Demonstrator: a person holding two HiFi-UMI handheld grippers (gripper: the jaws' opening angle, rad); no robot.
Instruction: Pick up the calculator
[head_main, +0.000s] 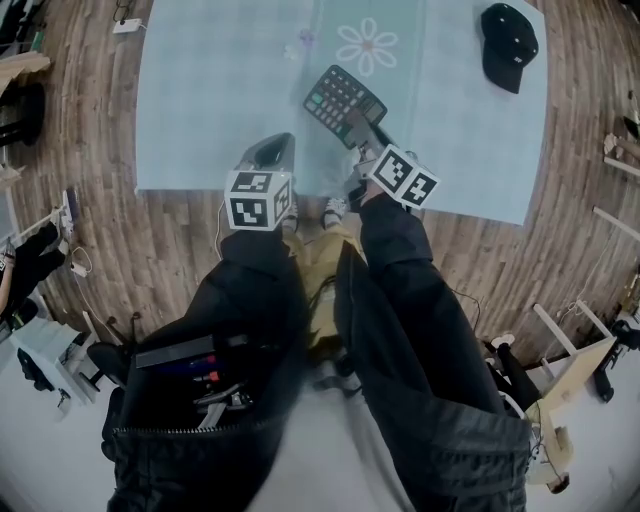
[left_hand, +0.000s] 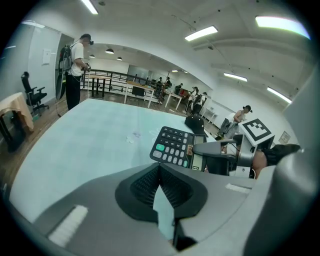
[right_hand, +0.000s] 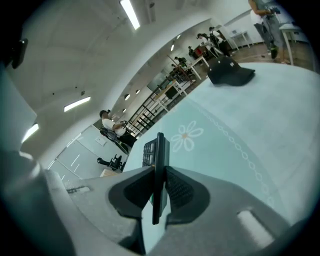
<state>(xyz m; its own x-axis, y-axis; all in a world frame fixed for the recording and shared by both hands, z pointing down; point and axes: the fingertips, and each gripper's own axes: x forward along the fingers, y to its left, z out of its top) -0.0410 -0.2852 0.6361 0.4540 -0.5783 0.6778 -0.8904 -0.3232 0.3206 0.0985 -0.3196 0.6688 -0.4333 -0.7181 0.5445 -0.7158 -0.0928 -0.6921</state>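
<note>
Calculator is gripped by the right gripper, whose jaws are clamped flat on its near end, one pad on the key face and one on the back. In the right gripper view the dark body runs edge-on straight out between the pads. It sits just on the person's side of the white daisy print on the pale blue mat, and from the left gripper view it looks tilted and raised off the mat. One green key stands out among the dark ones, but the key print is too small to read. The left gripper, further from the daisy, has its jaws closed at the tips with nothing between them. Both marker cubes carry only black-and-white squares. A black cap lies well right of the daisy, and its small mark can't be read.
</note>
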